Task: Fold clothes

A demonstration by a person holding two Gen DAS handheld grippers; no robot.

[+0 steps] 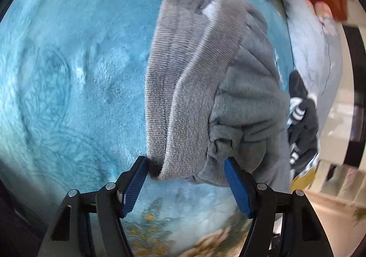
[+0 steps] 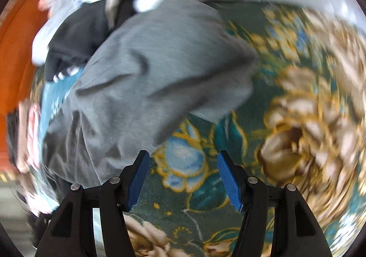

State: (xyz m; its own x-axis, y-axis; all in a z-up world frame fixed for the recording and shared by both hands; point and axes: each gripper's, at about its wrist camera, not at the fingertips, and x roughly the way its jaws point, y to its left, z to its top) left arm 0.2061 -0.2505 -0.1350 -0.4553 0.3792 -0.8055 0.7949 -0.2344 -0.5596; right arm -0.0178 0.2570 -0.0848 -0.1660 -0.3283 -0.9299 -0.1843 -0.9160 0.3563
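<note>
While both grippers gape empty, the grey garment (image 1: 205, 88) lies lengthwise, ribbed hem toward the left gripper (image 1: 185, 179).

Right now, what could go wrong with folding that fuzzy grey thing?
1. The ribbed hem of the grey fleece garment sits between the open left fingers unpinched, so it may slump and bunch.
2. The right gripper hangs over the flowered plush blanket, so closing might pinch blanket instead.
</note>
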